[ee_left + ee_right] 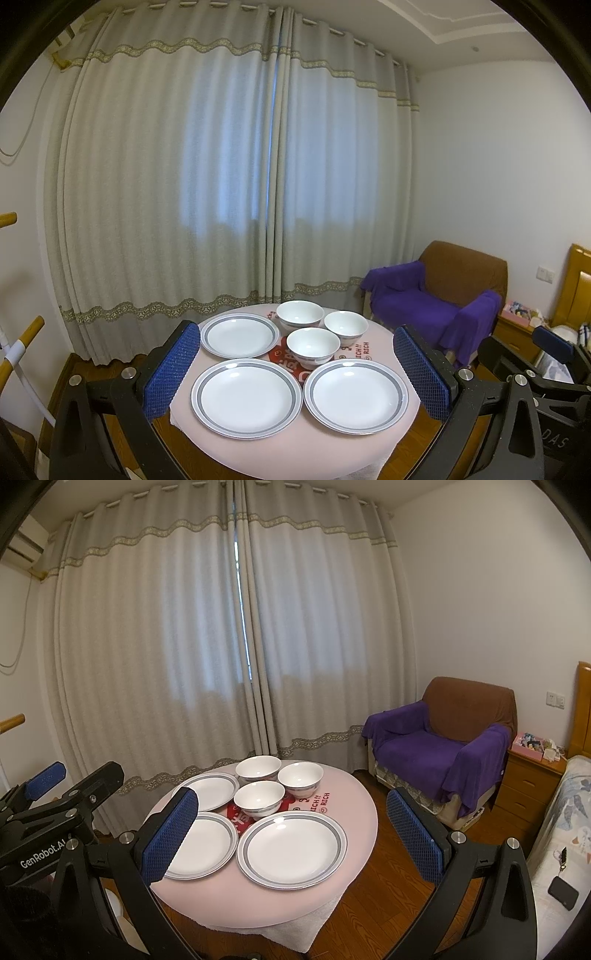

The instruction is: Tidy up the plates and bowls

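Left wrist view: left gripper (293, 365) fingers spread wide, holding nothing, above round pink counter (373, 354); three plates (243, 397) and three bowls (313, 345) resting there. Right wrist view: right gripper (291, 832) fingers likewise apart, empty; plates (291, 849) nearer, bowls (258, 799) behind.

3 bowls (313, 334) clustered behind plates (243, 398)

In the right wrist view, the near-left plate (201, 843) is partly covered by a blue finger pad (170, 836). The table's (258, 904) near edge is cut off in the left wrist view. The red print (291, 356) at the tabletop's centre is largely hidden by 3 bowls (313, 345).
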Tool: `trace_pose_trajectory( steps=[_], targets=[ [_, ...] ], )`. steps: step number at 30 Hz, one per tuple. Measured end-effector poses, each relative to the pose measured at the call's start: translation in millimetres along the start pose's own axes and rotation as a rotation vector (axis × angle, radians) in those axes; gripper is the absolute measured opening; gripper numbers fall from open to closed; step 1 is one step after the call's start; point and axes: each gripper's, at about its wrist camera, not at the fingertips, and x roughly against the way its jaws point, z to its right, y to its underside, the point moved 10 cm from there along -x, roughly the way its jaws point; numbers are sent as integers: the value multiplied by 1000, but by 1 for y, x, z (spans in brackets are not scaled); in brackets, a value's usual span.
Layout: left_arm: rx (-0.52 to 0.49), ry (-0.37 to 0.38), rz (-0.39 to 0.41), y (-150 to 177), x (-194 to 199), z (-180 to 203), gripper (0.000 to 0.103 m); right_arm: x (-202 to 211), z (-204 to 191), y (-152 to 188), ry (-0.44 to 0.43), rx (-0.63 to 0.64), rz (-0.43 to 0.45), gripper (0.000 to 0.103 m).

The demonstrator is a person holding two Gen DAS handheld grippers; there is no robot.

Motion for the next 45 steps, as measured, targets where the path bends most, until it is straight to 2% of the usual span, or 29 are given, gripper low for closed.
trace_pose_trajectory(
  steps=[16, 45],
  targets=[
    [-3, 4, 8, 2, -3, -2, 102, 10, -6, -6, 30, 7, 37, 103],
    [6, -16, 15, 10, -7, -6, 102, 16, -18, -12, 18, 65, 80, 103]
  ],
)
